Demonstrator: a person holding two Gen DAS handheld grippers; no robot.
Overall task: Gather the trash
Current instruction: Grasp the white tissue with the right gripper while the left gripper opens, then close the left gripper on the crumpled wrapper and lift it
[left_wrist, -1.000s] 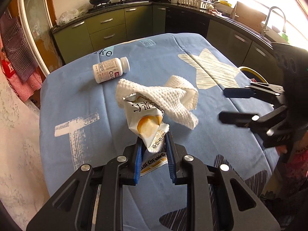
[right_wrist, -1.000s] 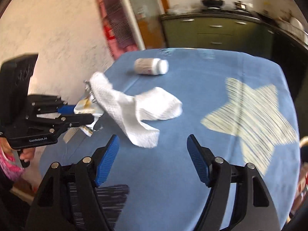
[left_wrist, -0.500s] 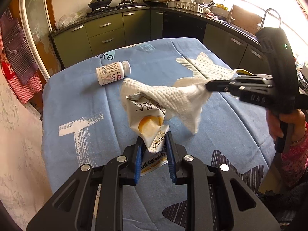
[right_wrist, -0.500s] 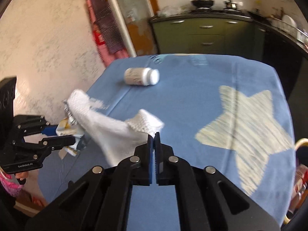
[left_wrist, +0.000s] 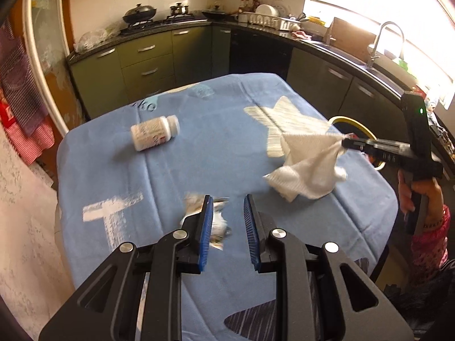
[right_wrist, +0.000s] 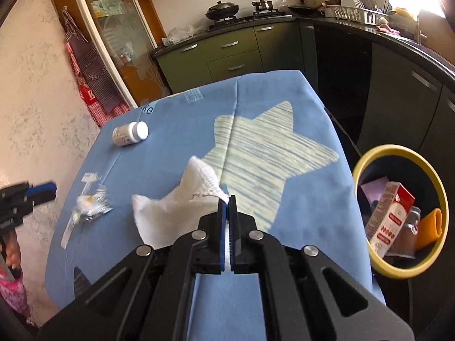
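Hold the right gripper (right_wrist: 227, 199) clenched on the pinched corner of the white towel (right_wrist: 176, 210), with the rest hanging loose and bunched just above the blue tablecloth (right_wrist: 270, 108), near the table's right-hand edge. Swing it sideways past that edge toward the yellow-rimmed bin (right_wrist: 398, 156) standing just beside the table, probably lifting enough to carry the trailing folds over the rim. Unclench only once above the dark opening, not above the rim itself, for fear of draping and snagging there. Expect soft, light handling: no call for a harder squeeze, but avoid any quick flick, liable to shake the corner free. Inside the bin: a red-and-white carton (right_wrist: 389, 218) leaning upright, a brownish jar (right_wrist: 409, 227) just beside it, something orange and soft-looking (right_wrist: 430, 227) against the right wall, and a flat purple item (right_wrist: 374, 187) behind the carton; hard to tell more in the shadow. Leave the left gripper (left_wrist: 227, 210) spread wide, grasping nothing, poised over the crumpled snack wrapper (left_wrist: 216, 227), blurred, on or just above the tablecloth near the front-left; cannot tell whether touching a finger. Mark for later the white pill bottle (left_wrist: 155, 136), lying on its side farther back, well apart from both.
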